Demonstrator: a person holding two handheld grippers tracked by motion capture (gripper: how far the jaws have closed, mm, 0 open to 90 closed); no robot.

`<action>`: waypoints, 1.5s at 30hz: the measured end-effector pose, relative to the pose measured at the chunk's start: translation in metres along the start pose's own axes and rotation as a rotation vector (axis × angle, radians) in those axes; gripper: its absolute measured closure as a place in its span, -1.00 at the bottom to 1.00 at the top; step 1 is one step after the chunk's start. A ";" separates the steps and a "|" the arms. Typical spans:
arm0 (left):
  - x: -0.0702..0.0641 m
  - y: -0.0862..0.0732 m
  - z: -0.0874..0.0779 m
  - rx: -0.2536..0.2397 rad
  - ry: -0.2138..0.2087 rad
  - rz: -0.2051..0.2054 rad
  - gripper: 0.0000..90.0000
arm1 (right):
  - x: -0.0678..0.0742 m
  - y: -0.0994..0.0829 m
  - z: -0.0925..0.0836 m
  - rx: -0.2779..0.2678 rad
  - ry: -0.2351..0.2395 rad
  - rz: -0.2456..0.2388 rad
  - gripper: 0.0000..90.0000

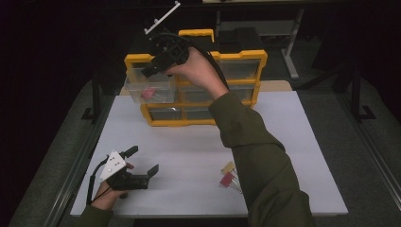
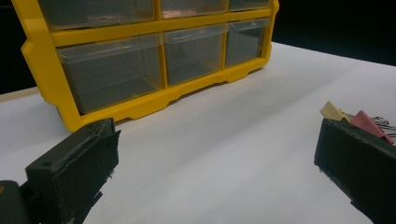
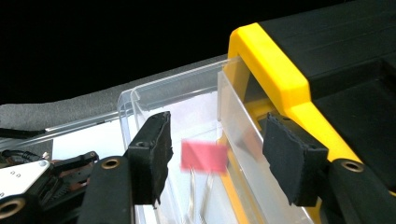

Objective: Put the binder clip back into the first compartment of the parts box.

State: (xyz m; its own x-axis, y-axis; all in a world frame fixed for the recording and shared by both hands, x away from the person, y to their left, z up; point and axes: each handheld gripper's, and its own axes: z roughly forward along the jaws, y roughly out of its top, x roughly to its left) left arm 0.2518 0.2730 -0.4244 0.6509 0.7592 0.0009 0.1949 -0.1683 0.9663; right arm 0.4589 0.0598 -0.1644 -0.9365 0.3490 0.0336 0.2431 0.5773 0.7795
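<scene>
Now the right gripper (image 3: 215, 158) hovers with jaws spread above the pulled-out clear drawer (image 3: 140, 100), a pink binder clip (image 3: 204, 156) loose, blurred, between them.

Meanwhile the left gripper (image 1: 142, 163) rests spread wide on the table (image 1: 189, 151).

The white bench (image 1: 283, 142) carries a yellow drawer organiser (image 1: 236, 59) at its far edge, beneath the right tongs (image 1: 150, 71), and a small heap of binder clips (image 1: 229, 178) just right of the left tongs (image 1: 142, 163), which rest on it.

text: none legible | labels: none (organizer fronts plain)
</scene>
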 end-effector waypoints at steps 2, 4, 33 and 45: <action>0.000 0.000 0.000 0.006 0.000 0.007 -1.00 | -0.001 -0.001 -0.004 -0.008 -0.003 -0.003 -0.11; 0.000 0.000 0.000 0.007 0.000 0.007 -1.00 | -0.001 -0.003 -0.009 -0.013 -0.003 0.003 -0.12; -0.001 -0.001 0.001 0.019 0.001 0.011 -1.00 | -0.001 -0.061 -0.054 -0.029 -0.069 0.064 -0.67; -0.001 -0.001 0.001 0.023 0.000 0.010 -1.00 | 0.003 -0.088 -0.052 0.007 -0.091 0.058 -0.82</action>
State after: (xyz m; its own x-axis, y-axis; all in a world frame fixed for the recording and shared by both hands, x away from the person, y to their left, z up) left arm 0.2517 0.2720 -0.4256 0.6526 0.7576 0.0102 0.2051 -0.1897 0.9602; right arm 0.4211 -0.0282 -0.2006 -0.8942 0.4472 0.0211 0.2982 0.5597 0.7732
